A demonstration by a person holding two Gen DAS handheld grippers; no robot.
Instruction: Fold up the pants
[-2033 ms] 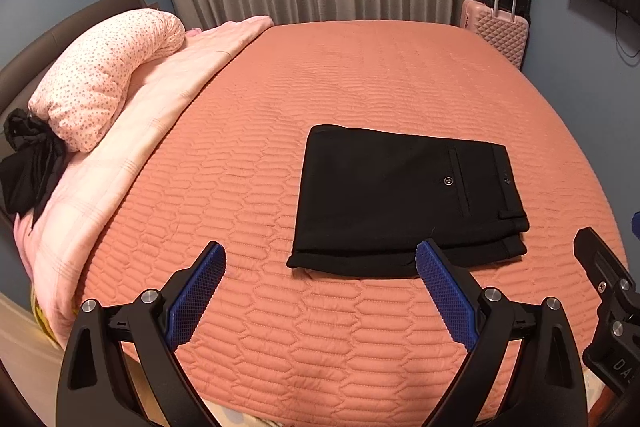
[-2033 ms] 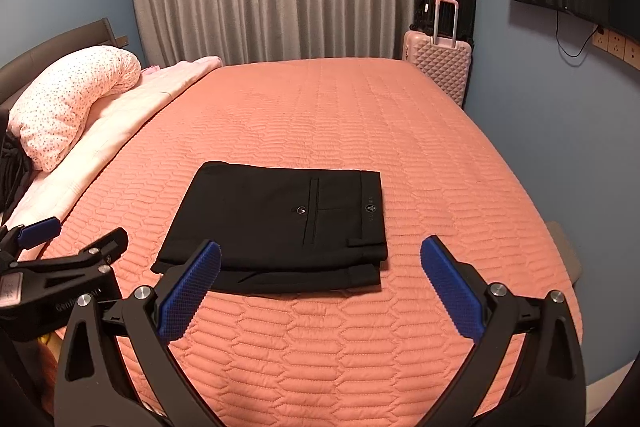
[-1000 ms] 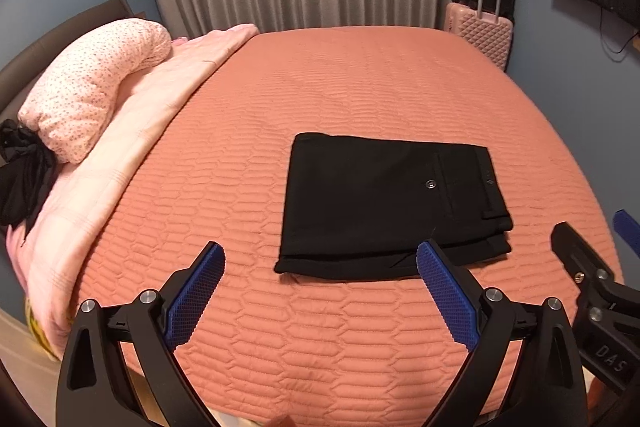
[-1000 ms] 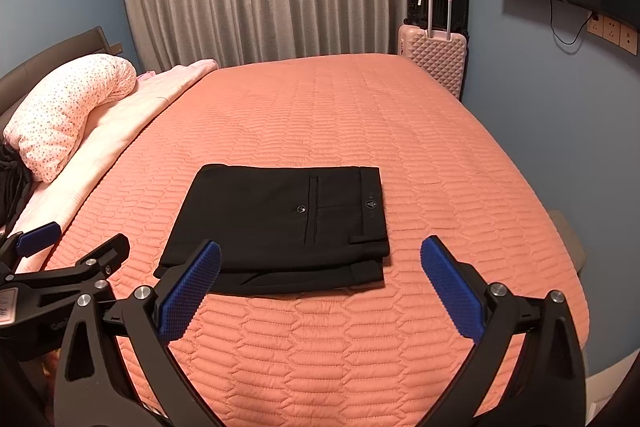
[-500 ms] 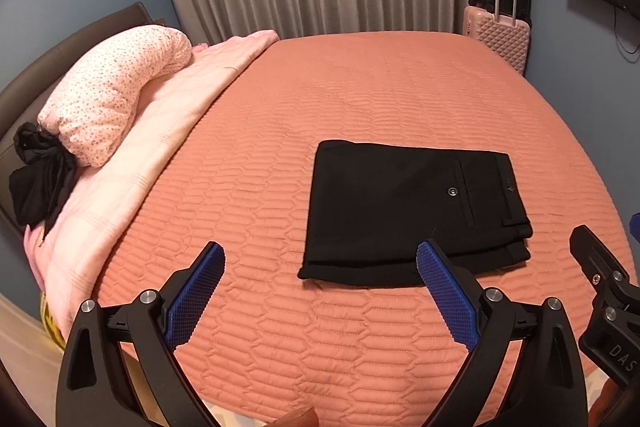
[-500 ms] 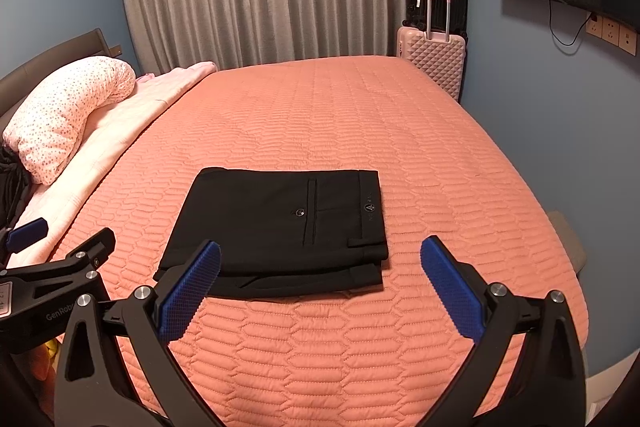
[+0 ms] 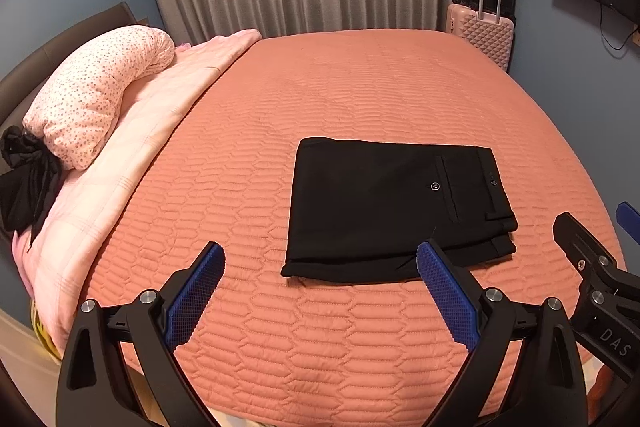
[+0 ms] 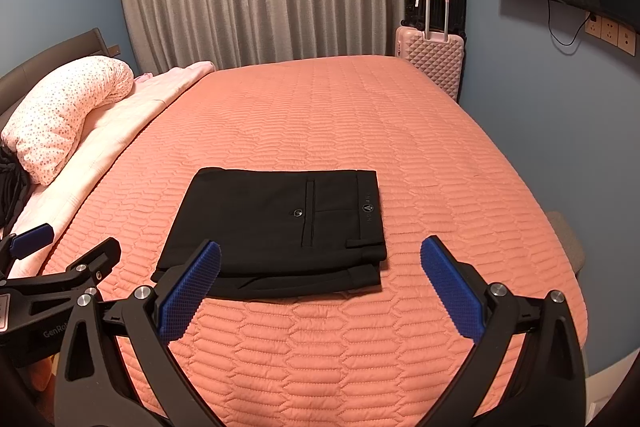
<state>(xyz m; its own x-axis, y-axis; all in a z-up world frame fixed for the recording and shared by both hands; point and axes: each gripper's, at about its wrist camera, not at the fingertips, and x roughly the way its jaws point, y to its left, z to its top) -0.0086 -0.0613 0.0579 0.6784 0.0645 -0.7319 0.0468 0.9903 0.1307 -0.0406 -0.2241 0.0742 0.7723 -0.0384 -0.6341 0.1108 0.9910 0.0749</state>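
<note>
Standing at the near side of the bed, one sees both tongs held above the coverlet with nothing between their blue pads. The left gripper (image 7: pixel 318 281) has its jaws spread wide; the right gripper (image 8: pixel 320 279) likewise, and neither touches cloth.

The pants (image 8: pixel 276 227) lie folded into a flat black rectangle on the orange quilted bedspread (image 8: pixel 400 131), waistband to the right and back pocket button uppermost. Layers are stacked fairly square, though the lower layer juts out along the near edge (a minor misalignment). Judged from this, the folding appears finished or nearly so, which would explain the tongs standing clear.

Bare quilt surrounds the bundle on every side. A dotted pillow (image 7: pixel 96 99) and pale pink blanket (image 7: pixel 132 163) sit well apart to the left; a pink suitcase (image 8: pixel 432 59) stands beyond the far corner.
</note>
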